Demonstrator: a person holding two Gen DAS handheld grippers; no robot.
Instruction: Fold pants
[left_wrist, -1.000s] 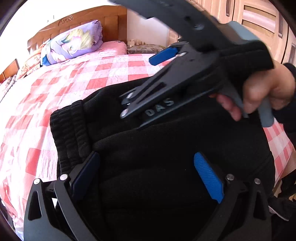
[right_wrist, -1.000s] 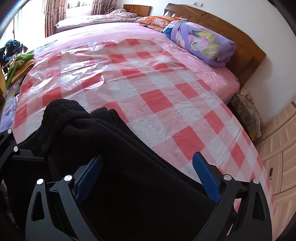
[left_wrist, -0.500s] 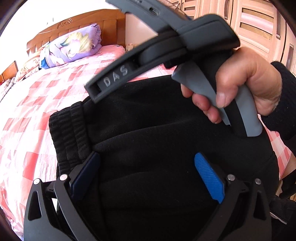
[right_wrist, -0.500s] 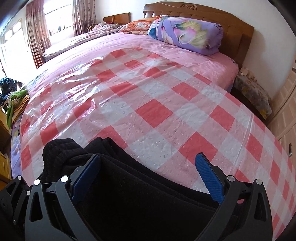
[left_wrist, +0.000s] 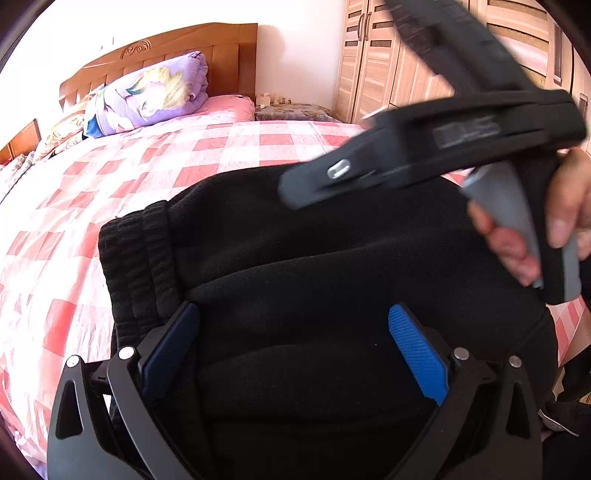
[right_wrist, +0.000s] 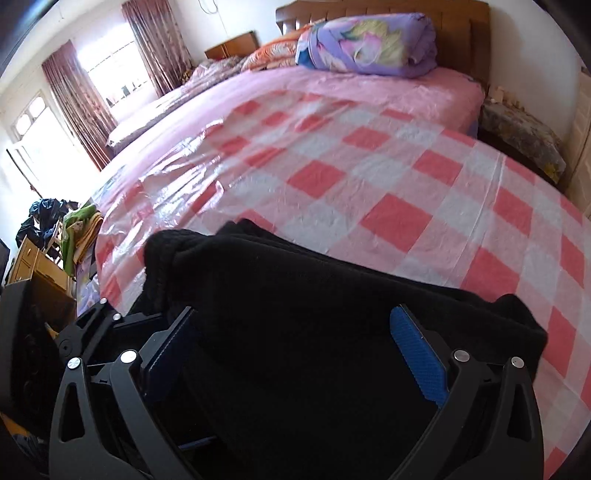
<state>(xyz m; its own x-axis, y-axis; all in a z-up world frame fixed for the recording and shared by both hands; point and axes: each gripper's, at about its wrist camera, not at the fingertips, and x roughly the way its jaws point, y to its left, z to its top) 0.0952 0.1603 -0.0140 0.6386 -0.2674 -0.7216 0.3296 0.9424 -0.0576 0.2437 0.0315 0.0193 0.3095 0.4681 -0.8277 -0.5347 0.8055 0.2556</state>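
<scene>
Black fleece pants (left_wrist: 332, 258) lie folded in a thick stack at the near edge of the bed, ribbed waistband (left_wrist: 140, 251) to the left. My left gripper (left_wrist: 295, 347) hovers just over the stack, open, blue pads (left_wrist: 417, 354) wide apart and holding nothing. In the right wrist view the pants (right_wrist: 295, 295) fill the foreground, and my right gripper (right_wrist: 291, 350) stands open above them, empty. A hand (left_wrist: 535, 229) holds the right tool's black body (left_wrist: 443, 147) above the pants' far right side; its fingertips are out of that view.
The pants rest on a pink and red checked plastic sheet (right_wrist: 369, 177) over the bed. A rolled purple quilt (right_wrist: 369, 40) lies at the wooden headboard (left_wrist: 166, 48). A wardrobe (left_wrist: 376, 55) stands right, a nightstand (right_wrist: 517, 133) beside the bed, and clothes piled on furniture (right_wrist: 55, 229) far left.
The right tool has lifted off the pants and swung up and right across the left wrist view; its camera now points further up the bed. The left gripper has barely moved.
</scene>
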